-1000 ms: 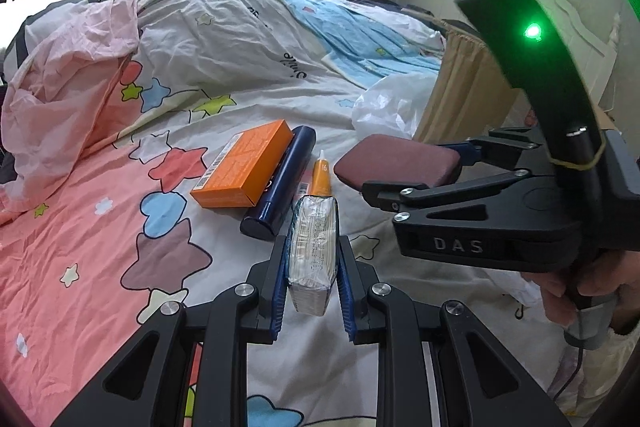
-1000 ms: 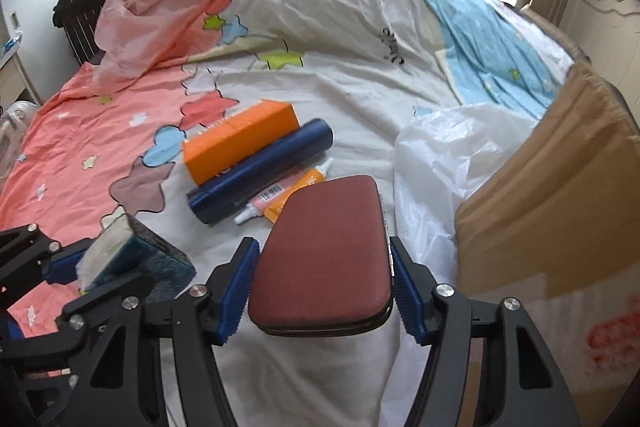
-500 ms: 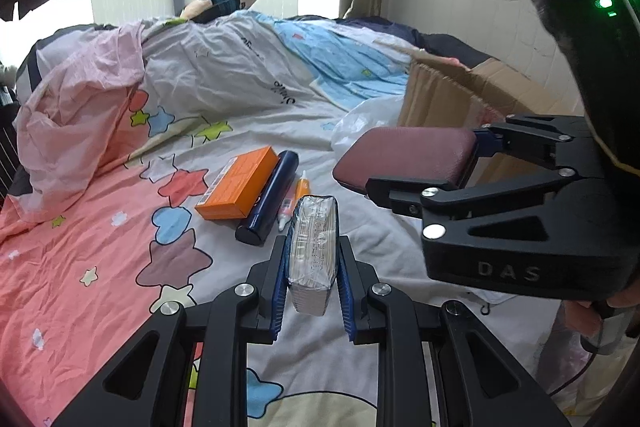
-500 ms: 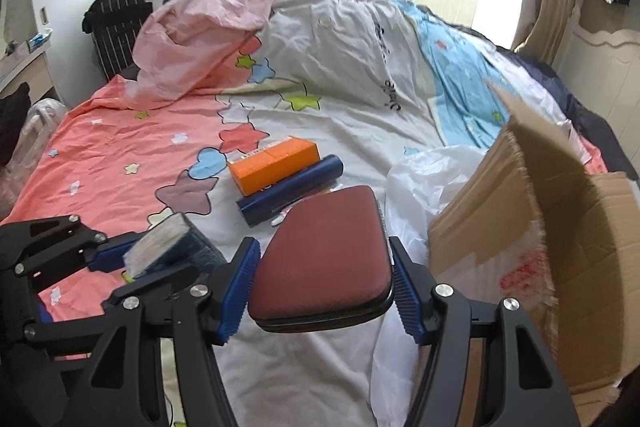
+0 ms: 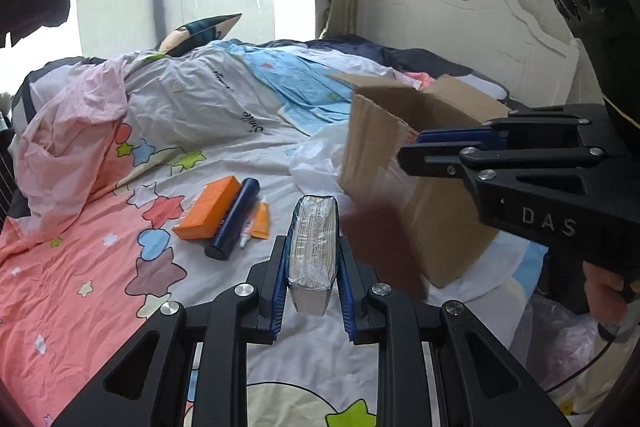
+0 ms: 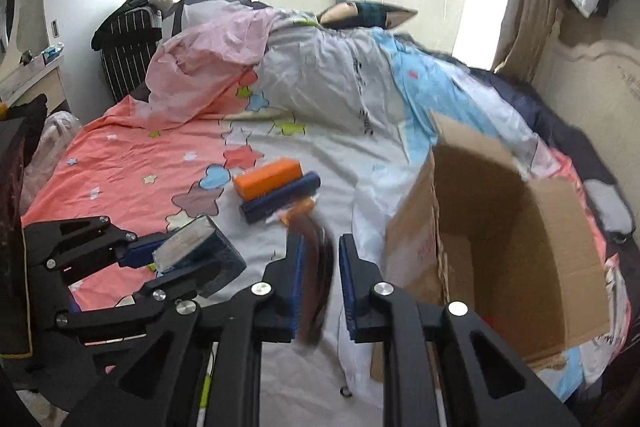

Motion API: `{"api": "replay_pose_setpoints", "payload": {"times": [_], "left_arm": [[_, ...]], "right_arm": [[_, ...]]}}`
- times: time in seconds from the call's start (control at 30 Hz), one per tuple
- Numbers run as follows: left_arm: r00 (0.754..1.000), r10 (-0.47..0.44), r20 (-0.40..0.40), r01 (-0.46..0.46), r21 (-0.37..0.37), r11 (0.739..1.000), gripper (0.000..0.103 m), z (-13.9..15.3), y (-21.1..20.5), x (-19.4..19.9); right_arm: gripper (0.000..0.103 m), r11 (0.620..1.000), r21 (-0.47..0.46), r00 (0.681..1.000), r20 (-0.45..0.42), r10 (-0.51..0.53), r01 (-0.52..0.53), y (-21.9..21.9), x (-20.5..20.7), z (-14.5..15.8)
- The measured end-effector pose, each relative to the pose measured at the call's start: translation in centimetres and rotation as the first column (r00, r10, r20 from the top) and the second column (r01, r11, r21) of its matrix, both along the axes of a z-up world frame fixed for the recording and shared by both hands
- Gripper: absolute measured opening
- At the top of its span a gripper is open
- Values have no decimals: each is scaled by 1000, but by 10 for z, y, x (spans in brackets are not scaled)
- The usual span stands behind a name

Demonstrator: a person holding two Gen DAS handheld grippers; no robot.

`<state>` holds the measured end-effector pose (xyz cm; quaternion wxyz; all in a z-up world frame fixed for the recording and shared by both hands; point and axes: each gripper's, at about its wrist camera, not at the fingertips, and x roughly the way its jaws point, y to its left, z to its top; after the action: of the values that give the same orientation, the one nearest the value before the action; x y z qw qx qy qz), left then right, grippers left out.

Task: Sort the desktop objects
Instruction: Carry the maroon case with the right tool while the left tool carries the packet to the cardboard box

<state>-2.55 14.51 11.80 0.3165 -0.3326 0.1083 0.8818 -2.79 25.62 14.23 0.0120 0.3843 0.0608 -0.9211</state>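
Left gripper (image 5: 312, 242) sits bottom centre of its own view, jaws clamped on a tissue pack (image 5: 314, 261) that stands on edge between the blue pads. From the right wrist view we see the same pack (image 6: 188, 247) at lower left, still pinched from both sides.

Right gripper (image 6: 322, 247) sits bottom centre of its view, jaws closing, pads drawn almost together. A maroon case (image 6: 316, 279) shows as a blurred streak in the narrow gap. In the left wrist view, that case (image 5: 380, 243) is a dark red smear in mid-air at centre right. It is below the right gripper (image 5: 408, 151) and clear of its pads, so it is not gripped. A hand (image 5: 604, 287) holds that gripper's handle at the right edge.

Just beside the smear, an open cardboard box (image 5: 400, 155) stands on the bed, mouth up and flaps raised. What is inside is too dark to tell. A white plastic bag (image 5: 316, 159) lies against its left side.

Centre left on the star-print duvet (image 5: 80, 259), three items lie side by side and touching:
- an orange box (image 5: 208, 209)
- a dark blue tube (image 5: 234, 219)
- a small orange tube (image 5: 261, 223)

Further back there is:
- a crumpled pink sheet (image 5: 68, 143) at left
- a dark pillow (image 5: 200, 31) at upper centre
- a white headboard (image 5: 460, 11) at upper right
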Motion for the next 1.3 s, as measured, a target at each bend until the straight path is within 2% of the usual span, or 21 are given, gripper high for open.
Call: {"api": "replay_pose_setpoints", "payload": {"times": [0.17, 0.23, 0.3, 0.37, 0.43, 0.5, 0.73, 1.03, 1.2, 1.3], "left_arm": [[1000, -14, 6, 14, -6, 1000, 23, -3, 6, 6], [1000, -13, 9, 14, -10, 1000, 23, -5, 5, 9], [1000, -12, 20, 12, -19, 1000, 23, -13, 3, 12], [999, -9, 35, 10, -28, 1000, 23, -23, 1, 13], [998, -3, 58, 5, -32, 999, 23, -36, 0, 12], [997, -2, 80, 5, -38, 999, 23, -47, 0, 11], [991, 0, 130, 7, -53, 999, 23, -74, -2, 7], [989, 10, 149, -2, -55, 998, 23, -85, -7, -2], [988, 7, 153, 1, -53, 999, 23, -86, -8, -4], [988, 1, 153, 7, -51, 999, 23, -87, -8, -4]], "right_arm": [[12, 1000, 0, 999, 26, 29, -30, 1, 12, -6], [12, 997, -47, 996, 66, 59, -56, 1, 15, -19], [18, 993, -92, 988, 132, 84, -72, 1, 17, -41], [40, 989, -124, 974, 202, 100, -75, 2, 17, -65], [50, 994, -99, 969, 238, 69, -46, 2, 13, -88], [54, 997, -71, 964, 266, 28, -10, 5, 6, -105], [62, 988, -128, 937, 345, -43, 92, 19, -11, -145], [62, 982, -124, 925, 369, -90, 145, 16, -16, -160], [62, 973, -158, 929, 354, -105, 170, 21, -17, -157], [69, 962, -201, 934, 341, -108, 184, 23, -16, -154]]}}
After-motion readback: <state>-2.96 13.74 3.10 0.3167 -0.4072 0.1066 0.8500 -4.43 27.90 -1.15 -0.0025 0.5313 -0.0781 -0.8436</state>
